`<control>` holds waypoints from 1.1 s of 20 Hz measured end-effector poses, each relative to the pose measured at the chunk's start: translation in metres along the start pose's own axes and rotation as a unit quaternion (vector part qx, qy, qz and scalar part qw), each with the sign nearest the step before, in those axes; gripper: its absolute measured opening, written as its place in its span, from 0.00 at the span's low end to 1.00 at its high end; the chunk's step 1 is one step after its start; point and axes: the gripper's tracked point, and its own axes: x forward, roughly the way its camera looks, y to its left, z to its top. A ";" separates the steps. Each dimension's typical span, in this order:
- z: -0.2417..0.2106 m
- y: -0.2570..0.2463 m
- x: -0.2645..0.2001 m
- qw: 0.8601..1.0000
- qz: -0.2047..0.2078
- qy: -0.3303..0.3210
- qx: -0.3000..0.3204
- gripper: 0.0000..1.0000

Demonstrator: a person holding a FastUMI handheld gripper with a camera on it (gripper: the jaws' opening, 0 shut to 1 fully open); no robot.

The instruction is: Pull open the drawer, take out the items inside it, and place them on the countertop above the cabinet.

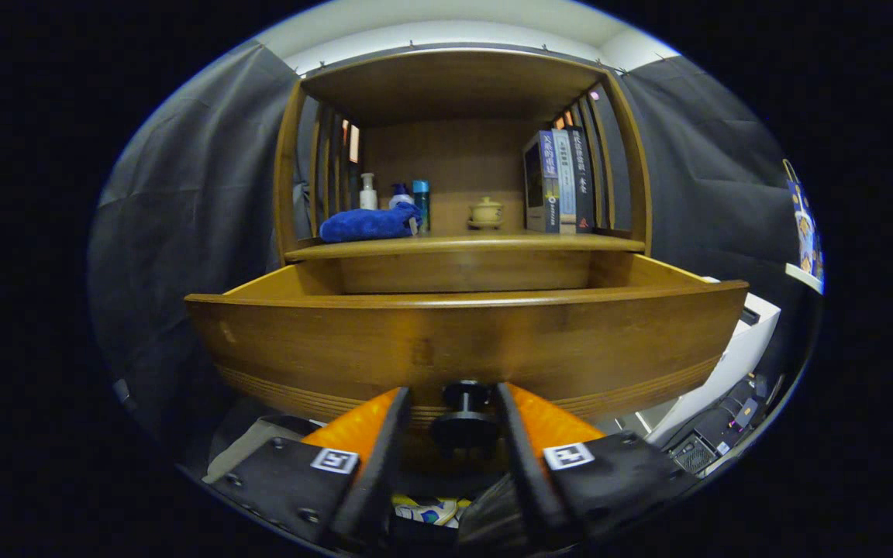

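Observation:
The wooden drawer [462,341] stands pulled out of the cabinet toward me, and its front panel hides its floor and contents. Its black round knob [464,422] sits between my fingers. My gripper [454,397] is open around the knob, with a small gap on each side, wider on the left. On the countertop [493,244] above the drawer, a blue cloth [369,223] lies at the left.
Behind the cloth on the countertop are a white pump bottle [368,191] and two blue-topped bottles [420,203]. A small lidded cup [486,211] stands mid-shelf and several upright books [563,182] at the right. A white box [733,356] sits right of the drawer.

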 end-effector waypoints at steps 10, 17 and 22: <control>0.182 -0.012 -0.055 0.977 0.001 -0.213 0.012 0.98; 0.292 -0.029 -0.070 0.968 0.004 -0.250 0.000 0.99; 0.333 -0.024 -0.035 0.971 0.039 -0.233 0.025 0.99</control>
